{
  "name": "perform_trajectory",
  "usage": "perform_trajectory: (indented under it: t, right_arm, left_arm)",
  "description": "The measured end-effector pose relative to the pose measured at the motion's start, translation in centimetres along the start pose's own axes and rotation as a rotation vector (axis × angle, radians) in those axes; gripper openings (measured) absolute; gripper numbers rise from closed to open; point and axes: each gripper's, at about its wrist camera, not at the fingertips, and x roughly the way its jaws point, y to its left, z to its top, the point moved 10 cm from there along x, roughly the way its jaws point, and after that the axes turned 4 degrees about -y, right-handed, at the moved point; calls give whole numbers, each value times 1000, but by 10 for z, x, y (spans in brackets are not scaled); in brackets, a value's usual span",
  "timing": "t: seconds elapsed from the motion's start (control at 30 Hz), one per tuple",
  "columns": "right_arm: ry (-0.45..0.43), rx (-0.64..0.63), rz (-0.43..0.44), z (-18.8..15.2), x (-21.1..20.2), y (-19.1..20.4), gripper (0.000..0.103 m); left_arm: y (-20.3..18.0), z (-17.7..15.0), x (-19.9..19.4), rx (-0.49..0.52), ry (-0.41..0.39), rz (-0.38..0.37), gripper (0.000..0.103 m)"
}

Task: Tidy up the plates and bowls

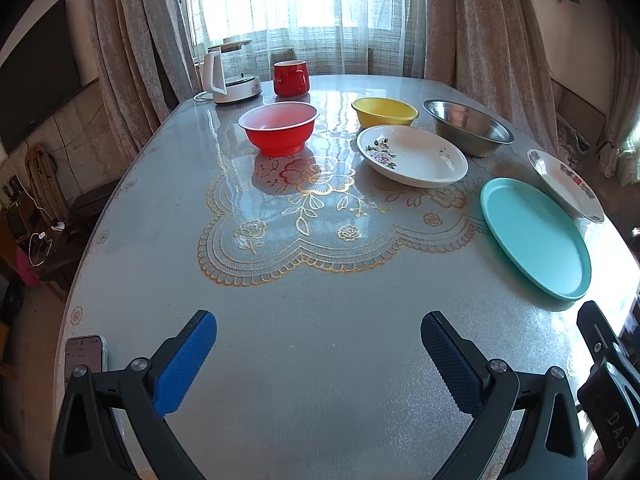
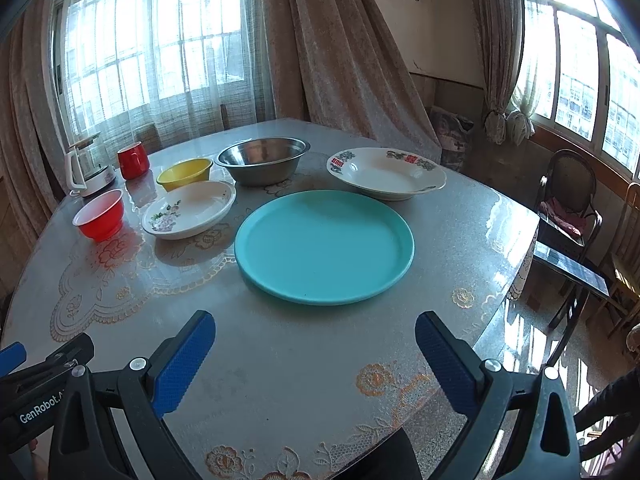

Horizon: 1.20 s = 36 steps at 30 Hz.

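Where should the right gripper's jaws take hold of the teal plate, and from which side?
Probably the near rim of the teal plate, approached low from the front by the right gripper, whose jaws are open. The plate lies flat on the table with a thin raised lip, so one finger must slide under the edge and one above it.

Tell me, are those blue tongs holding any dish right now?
No. Both the left tongs and right tongs are open and empty above the table.

Three plates (image 2: 324, 246) and three bowls (image 2: 262, 160) (all upright), spread apart.
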Motion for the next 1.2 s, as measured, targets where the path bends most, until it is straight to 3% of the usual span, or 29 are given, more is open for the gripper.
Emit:
perform_trajectory:
  t: [0.5, 0.73, 0.87, 0.93, 1.0, 1.2]
  right_arm:
    - [4, 1, -3, -2, 4, -3, 102]
    - [-8, 16, 10, 1, 8, -10, 102]
    - [-22, 19, 16, 3, 13, -16, 102]
    - [-59, 17, 64, 7, 16, -16, 103]
    - [-72, 22, 159, 10, 21, -13, 103]
    - [5, 65, 197, 7, 47, -37, 102]
  left_arm:
    - [-5, -3, 4, -14, 23, -29, 103]
    - [-15, -10, 12, -142, 91, -211, 103]
    - [-15, -8, 15, -234, 86, -261, 103]
    - [-17, -6, 18, -257, 84, -281, 103]
    - [-22, -3, 21, -252, 82, -291, 103]
    - [-49, 13, 26, -123, 44, -299, 103]
